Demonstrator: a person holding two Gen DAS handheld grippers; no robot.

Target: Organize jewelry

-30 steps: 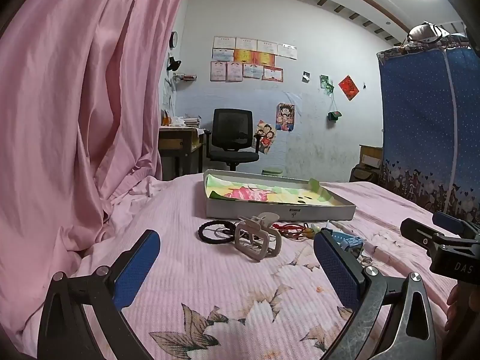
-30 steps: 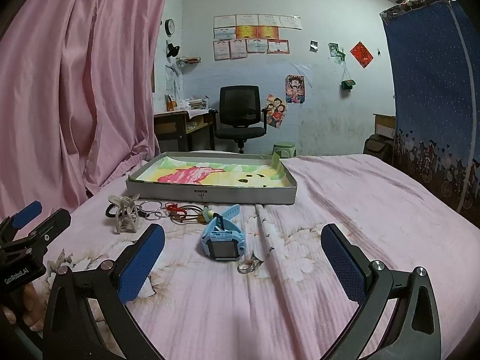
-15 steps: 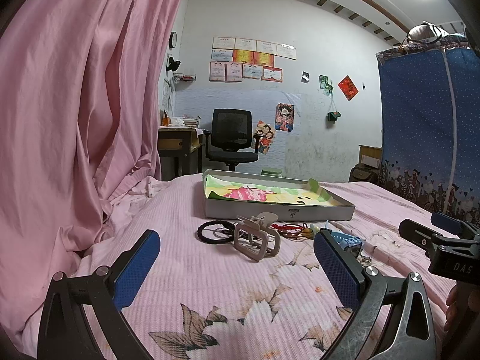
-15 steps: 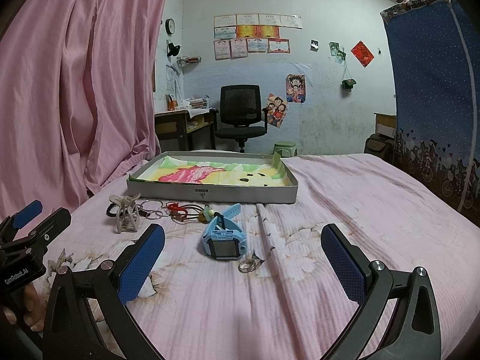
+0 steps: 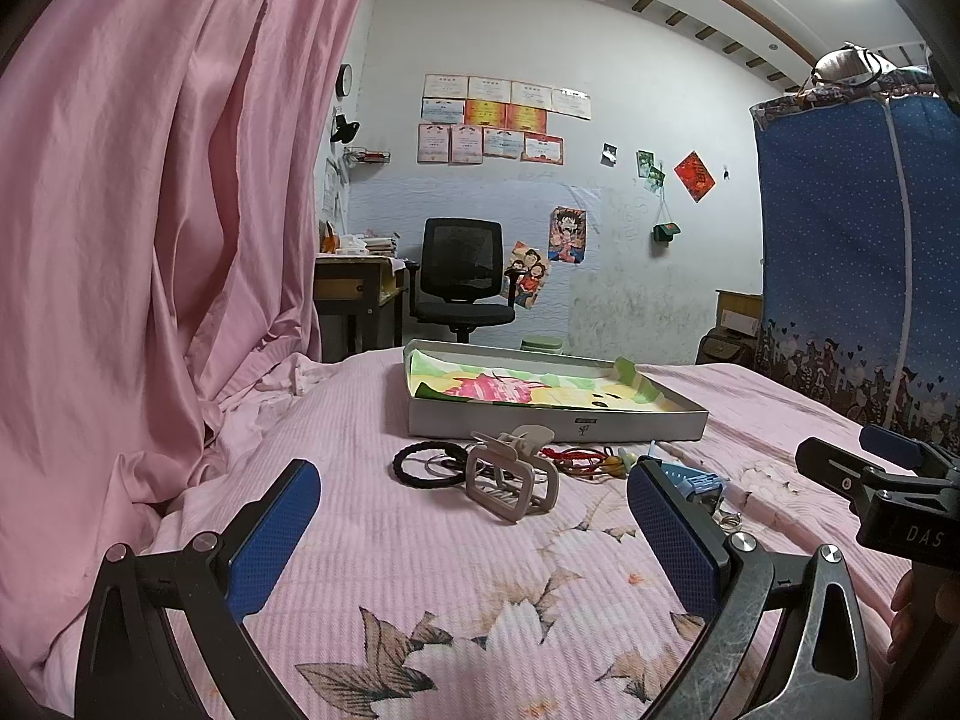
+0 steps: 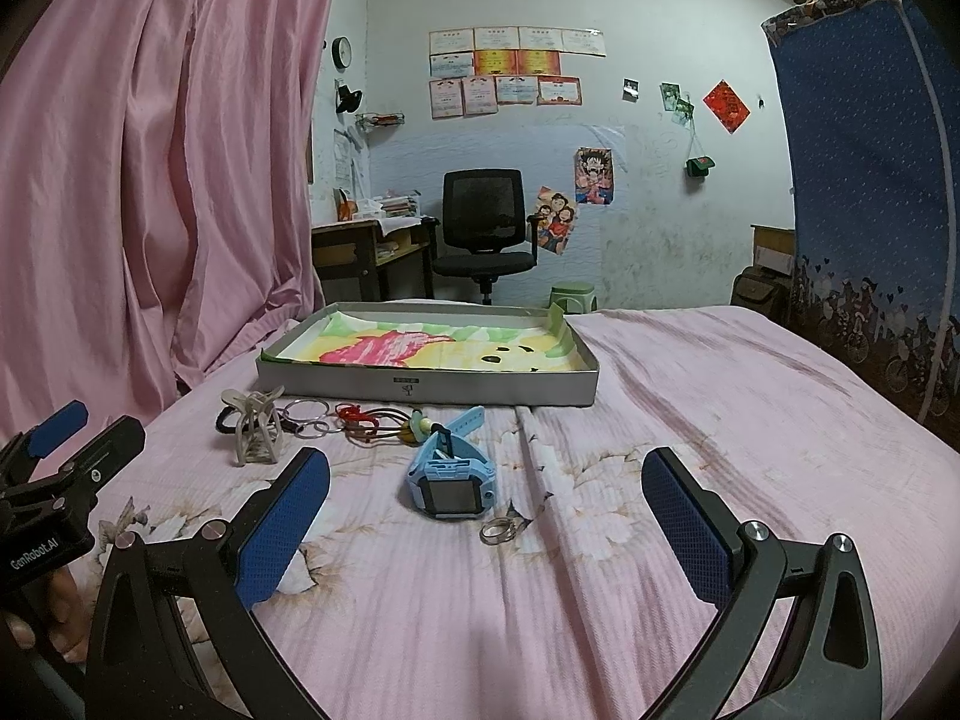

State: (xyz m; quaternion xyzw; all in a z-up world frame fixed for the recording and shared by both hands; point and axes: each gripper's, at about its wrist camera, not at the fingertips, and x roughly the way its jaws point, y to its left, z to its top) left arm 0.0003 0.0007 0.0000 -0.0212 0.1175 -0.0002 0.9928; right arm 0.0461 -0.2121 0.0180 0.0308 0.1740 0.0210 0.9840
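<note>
Almost nothing has changed: both the left hand-held gripper [image 5: 474, 531] and the right hand-held gripper [image 6: 486, 516] stay spread and empty above the bed [image 6: 690, 396]. The hair clip [image 5: 510, 474], watch [image 6: 451, 471] and ring [image 6: 501, 531] still lie before the box [image 6: 432, 387], so sorting has not started.

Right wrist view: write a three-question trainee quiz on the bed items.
1. True or false: the watch lies inside the box.
2. Which lies nearest the right tool? A) hair claw B) ring C) red cord
3. Fill in: both tools are ___ (open/shut).

Key: 1 false, it lies on the bed before the box. 2 B. 3 open.
</note>
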